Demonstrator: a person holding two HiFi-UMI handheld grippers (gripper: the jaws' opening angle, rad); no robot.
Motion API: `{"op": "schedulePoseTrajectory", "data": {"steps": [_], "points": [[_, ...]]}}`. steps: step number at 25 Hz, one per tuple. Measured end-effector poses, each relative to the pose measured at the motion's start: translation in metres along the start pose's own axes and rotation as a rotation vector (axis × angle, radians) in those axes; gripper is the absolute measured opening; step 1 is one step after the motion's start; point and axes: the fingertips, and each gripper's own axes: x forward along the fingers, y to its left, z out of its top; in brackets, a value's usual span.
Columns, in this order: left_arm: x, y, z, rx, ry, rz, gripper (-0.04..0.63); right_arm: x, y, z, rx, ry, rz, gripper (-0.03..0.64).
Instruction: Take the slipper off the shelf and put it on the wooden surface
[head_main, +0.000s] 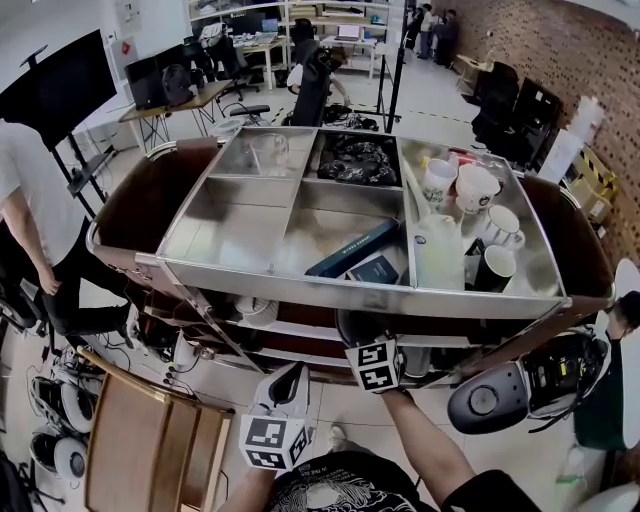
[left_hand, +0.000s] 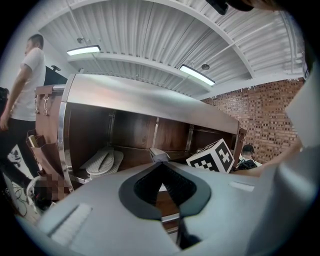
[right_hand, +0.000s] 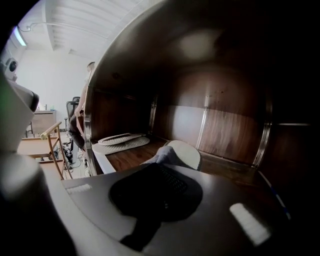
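Note:
A grey slipper (right_hand: 176, 154) lies on the wooden shelf inside the cart, under the metal top tray (head_main: 250, 275). My right gripper (right_hand: 161, 168) reaches into that shelf and is shut on the slipper's near edge. In the head view only its marker cube (head_main: 372, 364) shows below the tray's front rim. My left gripper (head_main: 289, 386) hangs in front of the cart, lower and to the left, its jaws shut with nothing in them. A wooden slatted surface (head_main: 150, 445) stands at the lower left.
Two more slippers (right_hand: 119, 142) lie flat at the shelf's left end. The top tray holds mugs (head_main: 470, 190), a dark box (head_main: 350, 250) and a black bundle. A person (head_main: 30, 210) stands left of the cart. A round grey machine (head_main: 500, 395) sits on the floor at right.

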Motion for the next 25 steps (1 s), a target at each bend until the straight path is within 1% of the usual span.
{"op": "schedulePoseTrajectory", "data": {"steps": [6,12,18,25], "points": [[-0.003,-0.006,0.003,0.005,-0.007,-0.022,0.006,-0.017,0.01,0.004,-0.011,-0.013,0.002,0.012],[-0.018,-0.006,0.003,0.0,-0.018,-0.021,0.006,-0.037,0.026,0.001,-0.026,-0.012,0.006,0.012],[-0.04,-0.003,-0.003,-0.007,-0.024,0.001,0.005,-0.057,0.047,0.005,-0.057,-0.034,0.018,0.011],[-0.073,0.007,-0.009,-0.021,-0.033,0.04,0.006,-0.082,0.085,0.012,-0.08,-0.06,0.055,0.011]]}}
